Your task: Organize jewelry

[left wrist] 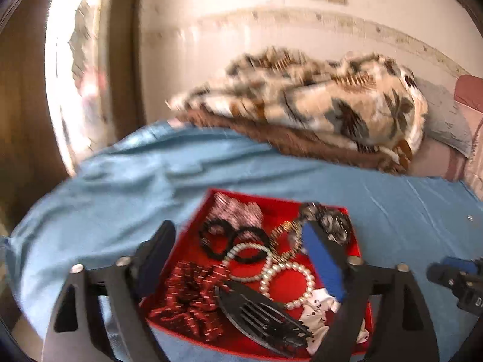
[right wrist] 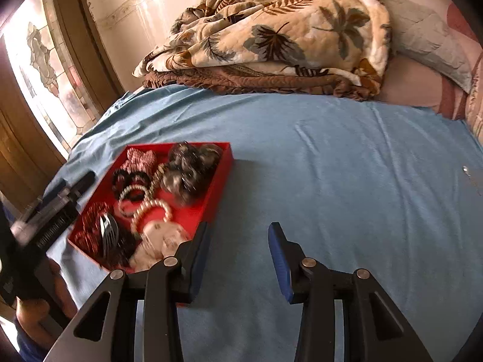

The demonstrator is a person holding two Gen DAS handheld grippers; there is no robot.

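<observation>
A red tray (left wrist: 356, 249) sits on the blue sheet, holding pearl bracelets (left wrist: 288, 282), black hair ties (left wrist: 217, 235), a dark red scrunchie (left wrist: 188, 298), a black hair claw (left wrist: 262, 319), a grey patterned scrunchie (left wrist: 332, 220) and a white patterned piece (left wrist: 317, 310). My left gripper (left wrist: 238, 238) is open, its fingers spread over the tray with nothing between them. The tray also shows in the right wrist view (right wrist: 222, 178). My right gripper (right wrist: 240, 235) is open and empty over bare sheet, just right of the tray's near corner.
A folded leaf-print blanket (right wrist: 277, 36) on a brown one lies at the back of the bed, with pillows (right wrist: 428, 39) at the right. A small silver item (right wrist: 465, 169) lies on the sheet far right. A stained-glass window (right wrist: 45, 69) is at the left.
</observation>
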